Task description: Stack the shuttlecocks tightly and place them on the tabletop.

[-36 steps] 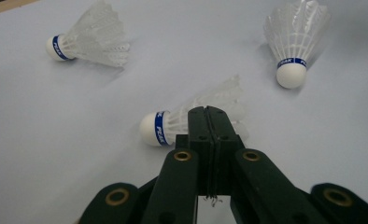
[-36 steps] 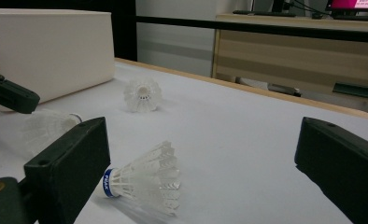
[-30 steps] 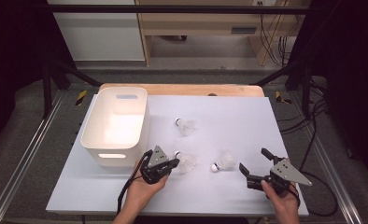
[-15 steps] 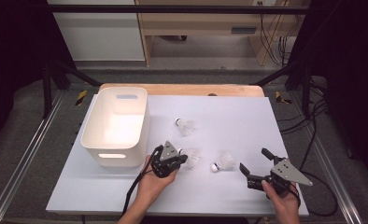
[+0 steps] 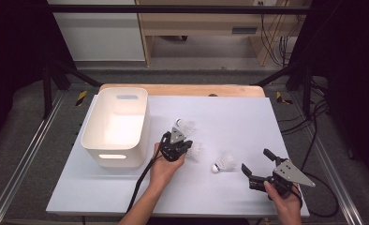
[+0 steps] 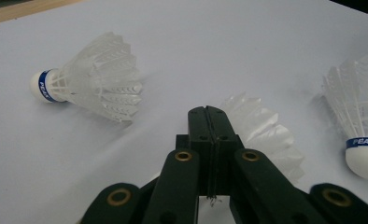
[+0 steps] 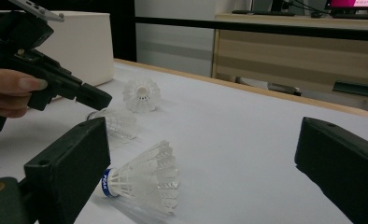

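Three white shuttlecocks with blue-banded corks lie on the white table top: a far one [image 5: 185, 125], a middle one [image 5: 195, 151] and a near one [image 5: 225, 164]. My left gripper [image 5: 187, 146] is shut with nothing between its jaws, and its tips sit right at the middle shuttlecock's feathers [image 6: 266, 133]. In the left gripper view, the far shuttlecock [image 6: 91, 79] lies to the left of the left gripper [image 6: 209, 116] and the near one [image 6: 359, 112] to the right. My right gripper [image 5: 256, 160] stands open and empty near the front right. The near shuttlecock [image 7: 145, 179] lies just ahead of the right gripper [image 7: 201, 163].
A white plastic bin [image 5: 91, 140] with handle slots stands at the left of the table, close beside my left hand. A wooden strip [image 5: 182, 89] runs along the table's far edge. Cables trail from both grippers toward the front edge.
My left gripper has moved right and farther up the table, from beside the bin's front corner to the middle shuttlecock. Its jaws stayed shut. The right gripper has not moved.
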Action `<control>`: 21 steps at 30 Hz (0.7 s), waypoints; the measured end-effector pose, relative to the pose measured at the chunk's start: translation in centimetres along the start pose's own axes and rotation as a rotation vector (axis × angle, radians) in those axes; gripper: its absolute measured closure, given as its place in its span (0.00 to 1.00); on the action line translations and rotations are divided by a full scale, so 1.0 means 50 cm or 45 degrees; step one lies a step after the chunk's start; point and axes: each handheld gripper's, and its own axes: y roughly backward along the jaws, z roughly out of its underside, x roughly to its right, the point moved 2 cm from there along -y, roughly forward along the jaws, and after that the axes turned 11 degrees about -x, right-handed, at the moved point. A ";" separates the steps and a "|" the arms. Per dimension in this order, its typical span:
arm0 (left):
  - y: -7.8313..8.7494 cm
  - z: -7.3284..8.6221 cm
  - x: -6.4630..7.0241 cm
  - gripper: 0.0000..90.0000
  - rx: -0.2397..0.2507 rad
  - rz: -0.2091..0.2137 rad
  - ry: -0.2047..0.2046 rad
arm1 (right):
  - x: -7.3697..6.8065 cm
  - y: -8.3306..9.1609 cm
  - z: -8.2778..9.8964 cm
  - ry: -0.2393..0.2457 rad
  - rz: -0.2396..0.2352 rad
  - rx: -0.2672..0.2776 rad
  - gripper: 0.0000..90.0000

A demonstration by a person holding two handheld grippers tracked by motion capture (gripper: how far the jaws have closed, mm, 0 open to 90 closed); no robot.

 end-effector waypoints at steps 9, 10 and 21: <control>-0.008 0.003 -0.014 1.00 -0.013 -0.011 0.017 | -0.002 -0.002 0.000 0.000 -0.005 -0.006 0.04; -0.008 0.003 -0.013 1.00 -0.013 -0.013 0.016 | -0.002 -0.002 0.000 0.000 -0.006 -0.005 0.04; -0.007 0.003 -0.012 1.00 -0.007 -0.031 0.009 | -0.003 -0.003 0.001 0.002 -0.007 -0.008 0.04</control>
